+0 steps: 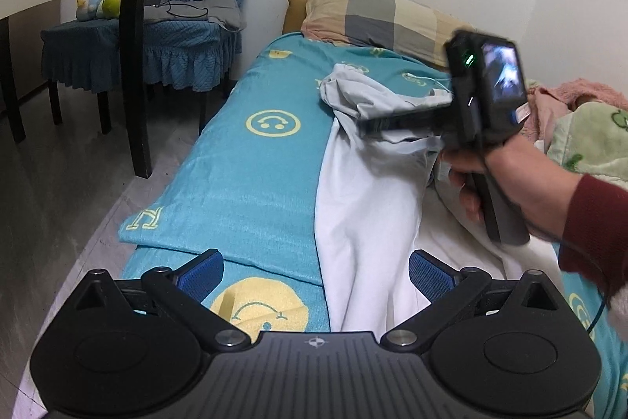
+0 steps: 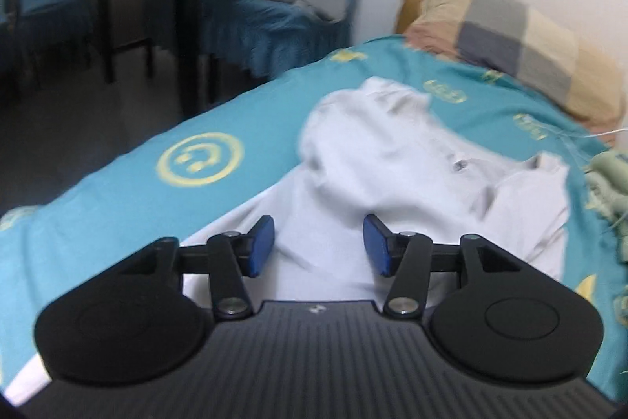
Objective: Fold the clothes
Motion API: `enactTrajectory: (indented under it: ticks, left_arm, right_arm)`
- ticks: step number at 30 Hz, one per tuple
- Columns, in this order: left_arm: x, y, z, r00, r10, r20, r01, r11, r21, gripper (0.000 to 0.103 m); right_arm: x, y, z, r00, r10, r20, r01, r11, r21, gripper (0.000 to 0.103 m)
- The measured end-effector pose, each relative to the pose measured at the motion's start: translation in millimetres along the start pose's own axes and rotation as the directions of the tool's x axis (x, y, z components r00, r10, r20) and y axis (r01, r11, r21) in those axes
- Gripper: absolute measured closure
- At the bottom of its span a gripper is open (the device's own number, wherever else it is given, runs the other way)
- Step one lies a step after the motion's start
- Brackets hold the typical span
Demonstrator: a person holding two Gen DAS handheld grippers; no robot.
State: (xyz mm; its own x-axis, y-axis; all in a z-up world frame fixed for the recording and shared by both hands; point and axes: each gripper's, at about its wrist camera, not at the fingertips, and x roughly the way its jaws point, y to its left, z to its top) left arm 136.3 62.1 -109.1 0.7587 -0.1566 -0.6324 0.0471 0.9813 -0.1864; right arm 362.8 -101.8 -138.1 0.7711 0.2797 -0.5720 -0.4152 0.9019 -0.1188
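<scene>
A white garment point(image 1: 365, 191) lies crumpled along the bed on a teal smiley-print sheet point(image 1: 243, 160). It also shows in the right wrist view point(image 2: 384, 167), bunched toward the pillow end. My left gripper point(image 1: 314, 275) is open and empty above the garment's near edge. My right gripper point(image 2: 318, 246) is open and empty over the garment's middle. In the left wrist view the right gripper's body point(image 1: 479, 97) is held in a hand above the garment's far part; its fingertips are hidden there.
A plaid pillow point(image 1: 384, 18) lies at the head of the bed. Pink and green blankets point(image 1: 581, 128) pile at the right. Blue-covered chairs point(image 1: 176, 38) and a dark table leg point(image 1: 133, 65) stand left of the bed on the floor.
</scene>
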Motion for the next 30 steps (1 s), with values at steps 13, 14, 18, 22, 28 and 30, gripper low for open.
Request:
enactTrajectory:
  ticks: [13,14,18,22,28,30]
  left_arm:
    - [-1.2,-5.5,-4.9,1.000,-0.021,-0.010,0.021,1.000,0.019,0.001]
    - [-0.5,-5.8,-5.4,1.000,-0.025,-0.014,0.025,0.999,0.021,0.001]
    - [8.7,-9.8,-7.2,0.999,-0.018,-0.029,0.020,0.998,0.055,0.001]
    - [18.7,-12.4,-9.3,0.999,-0.008,-0.053,0.012,0.997,0.078,0.001]
    - [18.7,-13.9,-9.7,0.998,0.014,-0.053,-0.010,0.997,0.082,0.001]
    - [14.5,-13.4,-9.4,0.999,0.013,-0.047,-0.010,0.998,0.069,0.001]
  right_arm:
    - [9.4,-134.4,30.9,0.973,-0.185,0.142,0.111,0.902,0.418,0.099]
    - [14.7,-145.6,27.2,0.970,-0.206,0.132,0.127,0.886,0.446,0.099]
    - [40.9,-174.7,-2.3,0.968,-0.246,0.045,0.190,0.840,0.508,0.099]
    - [46.3,-182.7,-25.5,0.975,-0.221,0.027,0.172,0.825,0.538,0.098]
    - [5.4,-183.3,-28.5,0.987,-0.140,0.074,0.057,0.753,0.656,0.093]
    - [-15.7,-171.9,-31.4,0.990,-0.104,0.091,0.015,0.733,0.680,0.074]
